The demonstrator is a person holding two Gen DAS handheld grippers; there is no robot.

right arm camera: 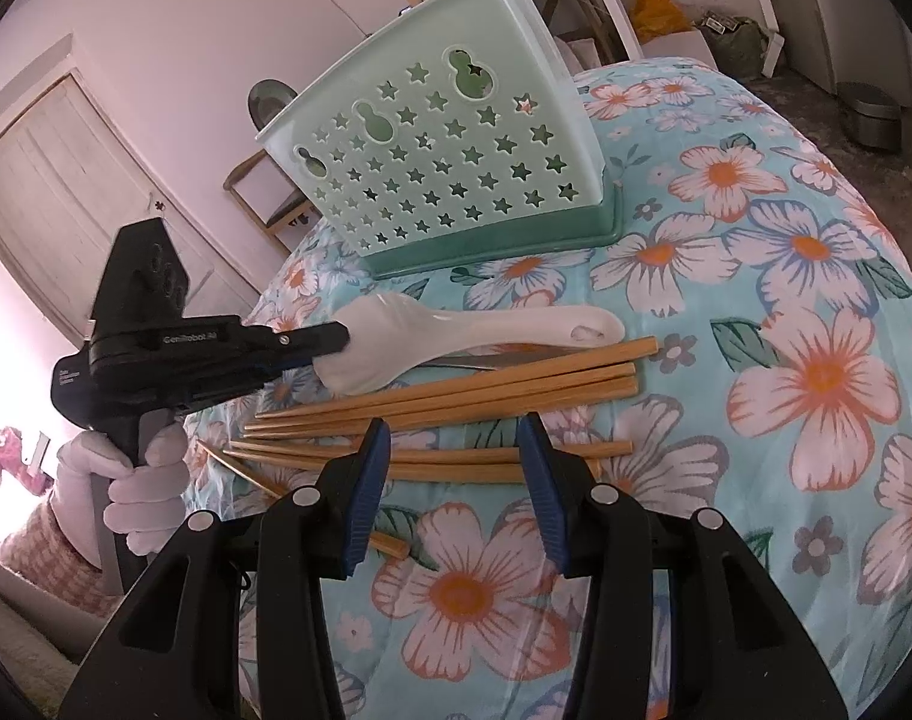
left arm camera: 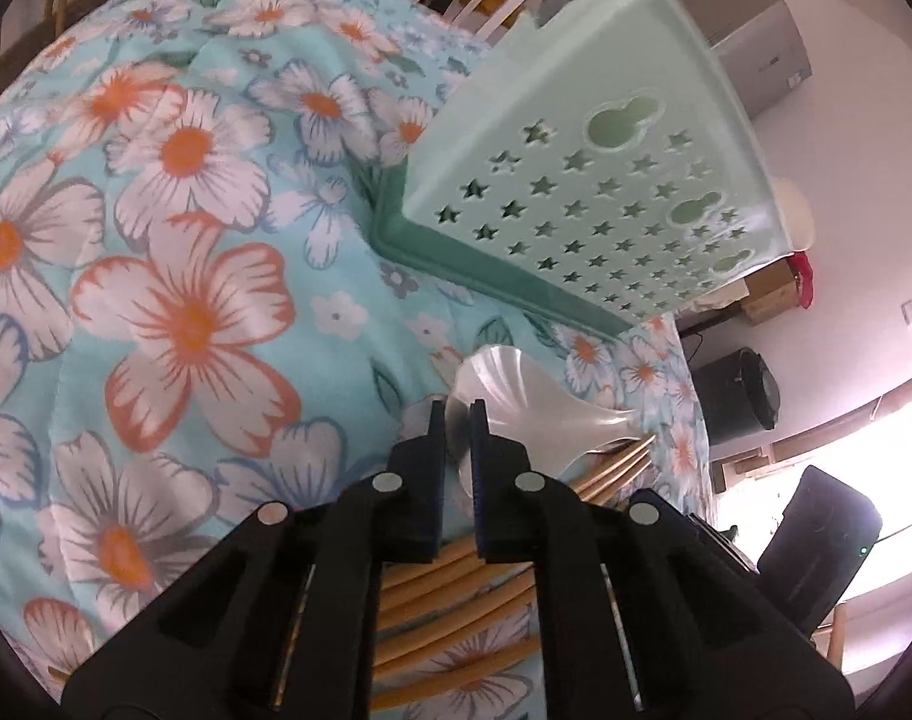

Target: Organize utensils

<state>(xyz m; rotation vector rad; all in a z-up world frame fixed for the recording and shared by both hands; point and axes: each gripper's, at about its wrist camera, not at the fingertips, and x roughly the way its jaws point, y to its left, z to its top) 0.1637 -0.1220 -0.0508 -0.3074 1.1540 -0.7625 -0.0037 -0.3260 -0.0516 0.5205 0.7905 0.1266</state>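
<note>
Left gripper (left arm camera: 458,414) clamped on white spoon (right arm camera: 456,330) bowel edge, ready for lift toward far basket (right arm camera: 450,138). Right gripper (right arm camera: 453,456) agape, empty, poised over chopsticks (right arm camera: 486,378).

On my right wrist view, I can read white lettering along the side of the left gripper (right arm camera: 330,339), just behind its fingers: "GenRobot AI", though the last letters are soft and I may be misreading them. Lower on its black body sits a smaller three-line white mark, too tiny for me to read.
</note>
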